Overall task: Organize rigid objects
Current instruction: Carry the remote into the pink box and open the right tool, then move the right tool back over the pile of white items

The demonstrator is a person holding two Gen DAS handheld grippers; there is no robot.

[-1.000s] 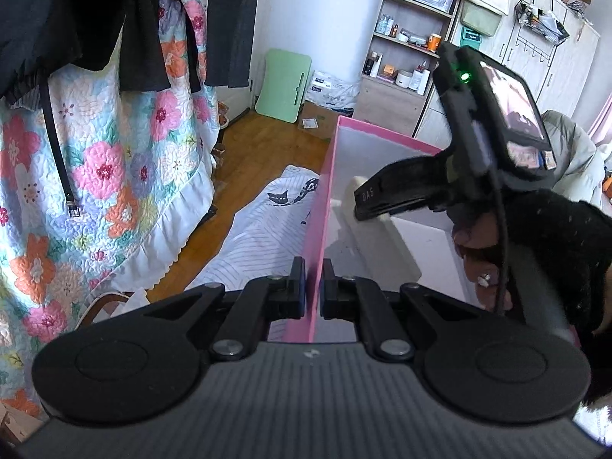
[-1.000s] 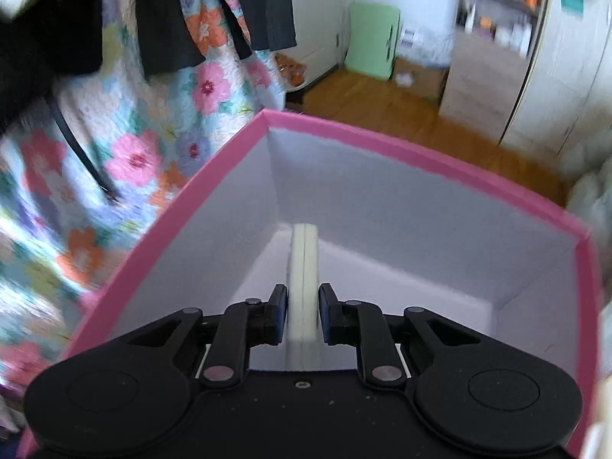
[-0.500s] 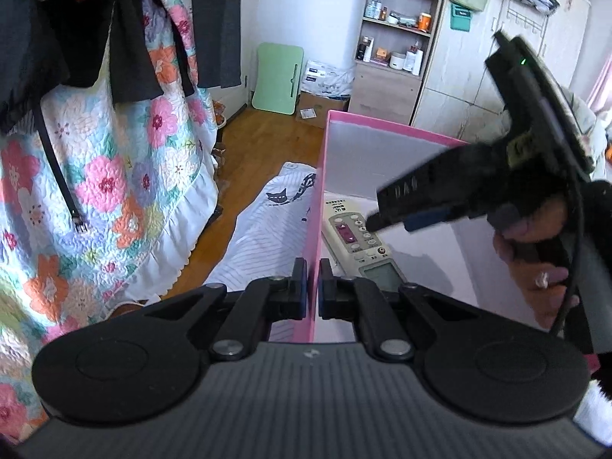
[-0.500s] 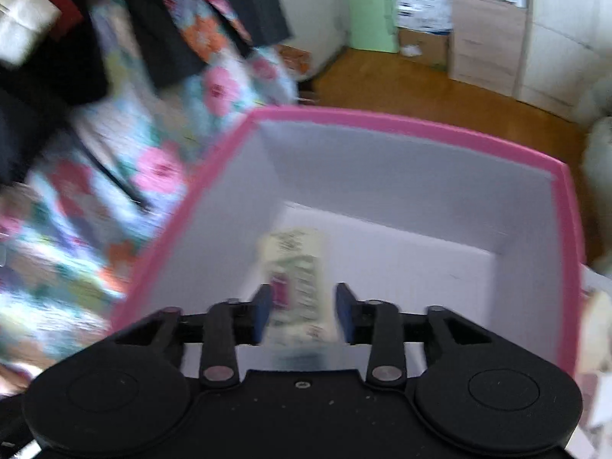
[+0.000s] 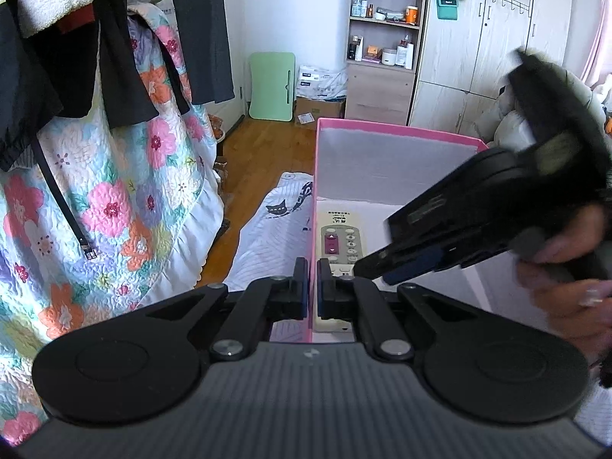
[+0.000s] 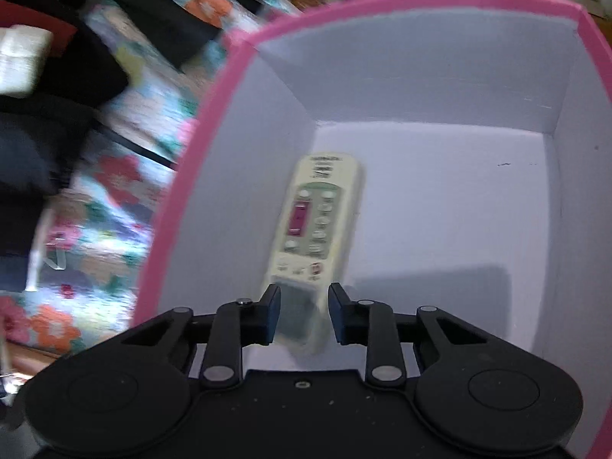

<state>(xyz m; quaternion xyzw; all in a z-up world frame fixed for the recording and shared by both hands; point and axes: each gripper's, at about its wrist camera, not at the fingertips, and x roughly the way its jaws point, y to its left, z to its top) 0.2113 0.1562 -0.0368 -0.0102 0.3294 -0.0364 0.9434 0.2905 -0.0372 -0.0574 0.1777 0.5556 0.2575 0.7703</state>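
Note:
A cream remote control with a magenta button lies flat on the floor of the pink box, along its left wall. It also shows in the left wrist view. My right gripper is open above the remote's near end, not touching it. It appears in the left wrist view raised over the box. My left gripper is shut on the pink box's left wall.
A floral quilt and dark clothes hang at the left. A cat-print sheet lies beside the box. Wood floor, a green folding table, shelves and wardrobes stand beyond.
My right gripper opened and let go of the remote, which now lies flat in the box. The gripper then rose and drew back. My left gripper kept its hold on the box wall.

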